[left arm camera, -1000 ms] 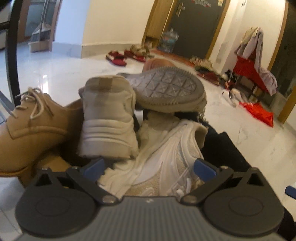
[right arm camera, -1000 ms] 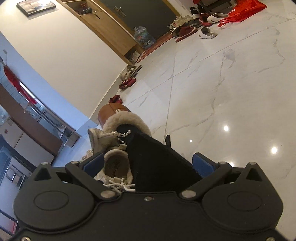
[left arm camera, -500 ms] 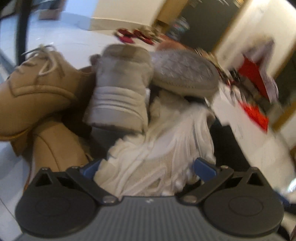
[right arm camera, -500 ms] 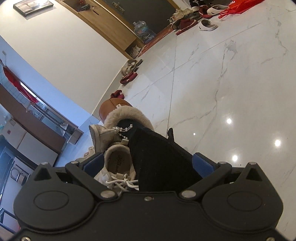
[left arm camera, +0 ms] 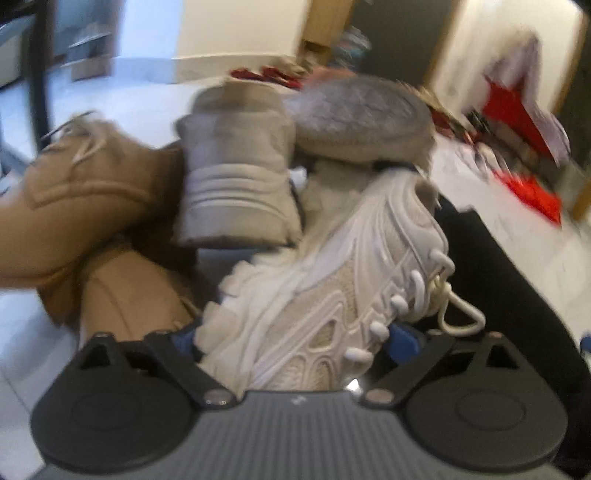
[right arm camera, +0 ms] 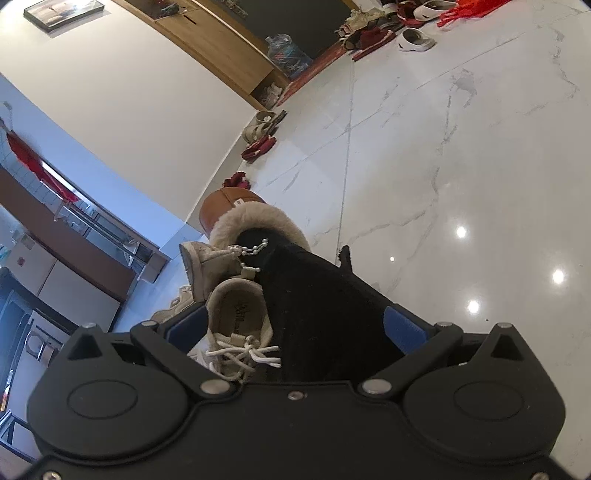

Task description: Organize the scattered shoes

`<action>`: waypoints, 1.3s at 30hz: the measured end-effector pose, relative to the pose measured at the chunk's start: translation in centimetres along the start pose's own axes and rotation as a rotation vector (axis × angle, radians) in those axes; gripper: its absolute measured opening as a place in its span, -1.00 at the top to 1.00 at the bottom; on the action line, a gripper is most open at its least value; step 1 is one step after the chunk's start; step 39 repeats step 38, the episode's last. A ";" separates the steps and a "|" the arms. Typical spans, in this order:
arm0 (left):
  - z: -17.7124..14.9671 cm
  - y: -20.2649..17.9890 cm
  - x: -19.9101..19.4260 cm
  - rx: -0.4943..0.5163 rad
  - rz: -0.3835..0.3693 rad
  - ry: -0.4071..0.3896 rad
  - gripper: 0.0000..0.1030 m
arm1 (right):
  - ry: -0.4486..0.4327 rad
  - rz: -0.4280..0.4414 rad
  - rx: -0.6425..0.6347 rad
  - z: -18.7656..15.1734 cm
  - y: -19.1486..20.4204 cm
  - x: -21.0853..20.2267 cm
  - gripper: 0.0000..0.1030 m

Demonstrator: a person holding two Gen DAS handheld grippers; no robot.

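A heap of shoes lies on the marble floor. In the left wrist view, my left gripper (left arm camera: 295, 339) is shut on a white sneaker (left arm camera: 332, 295). Behind it are a beige sneaker heel (left arm camera: 236, 184), a grey upturned sole (left arm camera: 362, 122) and tan lace-up shoes (left arm camera: 85, 206). In the right wrist view, my right gripper (right arm camera: 295, 328) has a black boot (right arm camera: 325, 306) and the white sneaker's opening (right arm camera: 240, 314) between its wide-apart fingers. A fur-lined brown boot (right arm camera: 255, 221) lies beyond.
More shoes lie by the wall (right arm camera: 258, 136) and near the dark door (right arm camera: 373, 33). A water jug (right arm camera: 284, 51) stands by a wooden cabinet. Red cloth lies at the right (left arm camera: 532, 192). A black post (left arm camera: 38, 74) stands at the left. Marble floor (right arm camera: 461, 166) stretches right.
The left gripper has pulled the white sneaker nearer and turned it, so its laces and side now show. The right view has tilted slightly; the black boot sits as before.
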State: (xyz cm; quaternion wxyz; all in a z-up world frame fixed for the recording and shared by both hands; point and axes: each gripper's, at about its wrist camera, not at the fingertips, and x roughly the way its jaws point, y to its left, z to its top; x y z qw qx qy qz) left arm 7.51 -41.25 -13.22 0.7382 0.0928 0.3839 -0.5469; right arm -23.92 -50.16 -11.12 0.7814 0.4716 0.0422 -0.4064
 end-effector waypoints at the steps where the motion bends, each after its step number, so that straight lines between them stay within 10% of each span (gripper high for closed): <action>1: -0.1 -0.2 -0.1 0.004 0.006 -0.003 -0.68 | 0.001 0.002 -0.001 0.0 0.0 0.0 -1.00; 24: -4.6 -3.6 -20.0 -0.283 0.218 -0.220 -0.33 | 0.065 -0.019 0.029 0.2 -0.9 0.9 -1.00; 29: -11.6 -3.7 -30.6 -0.367 0.335 -0.380 -0.34 | 0.088 -0.064 -0.018 0.0 0.0 0.6 -1.00; 39: -25.2 -2.3 -36.9 -0.626 0.554 -0.371 -0.35 | 0.162 0.005 -0.233 -3.1 5.5 -0.8 -1.00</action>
